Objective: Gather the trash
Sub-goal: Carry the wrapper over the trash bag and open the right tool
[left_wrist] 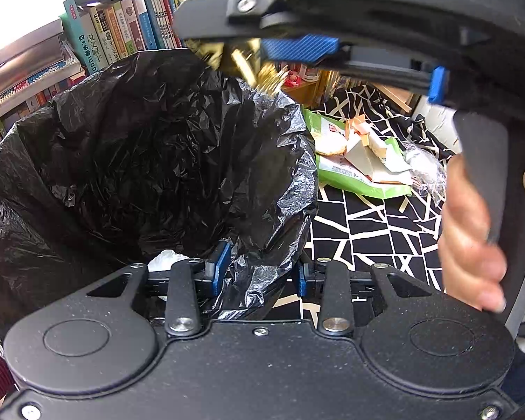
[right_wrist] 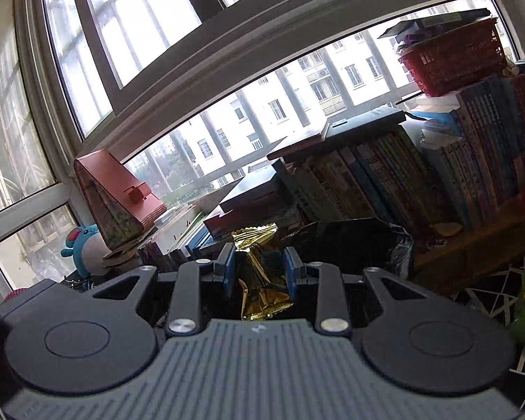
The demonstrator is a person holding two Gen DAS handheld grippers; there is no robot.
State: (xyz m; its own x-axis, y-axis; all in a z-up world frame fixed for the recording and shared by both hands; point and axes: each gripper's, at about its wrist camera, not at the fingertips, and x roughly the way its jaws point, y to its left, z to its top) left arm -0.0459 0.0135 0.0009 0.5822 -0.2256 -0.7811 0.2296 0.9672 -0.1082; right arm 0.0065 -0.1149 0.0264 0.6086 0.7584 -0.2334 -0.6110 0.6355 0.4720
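Note:
A black trash bag (left_wrist: 140, 140) stands wide open in the left wrist view, with a white scrap (left_wrist: 164, 259) at its bottom. My left gripper (left_wrist: 262, 273) is shut on the bag's near rim, crumpled plastic bunched between its blue pads. The right gripper (right_wrist: 259, 259) pinches a crumpled gold wrapper (right_wrist: 259, 273) between its blue pads. In the left wrist view that gold wrapper (left_wrist: 241, 59) hangs above the bag's far rim. A hand (left_wrist: 472, 238) grips the right tool's handle. On the cloth lie a green snack packet (left_wrist: 336, 171), paper scraps (left_wrist: 364, 154) and clear plastic (left_wrist: 423, 168).
A black-and-white patterned cloth (left_wrist: 367, 231) covers the surface right of the bag. Rows of books (left_wrist: 122, 31) stand behind it. The right wrist view shows the books (right_wrist: 367, 175), a red basket (right_wrist: 455, 59) on top, a blue plush toy (right_wrist: 84, 245) and large windows.

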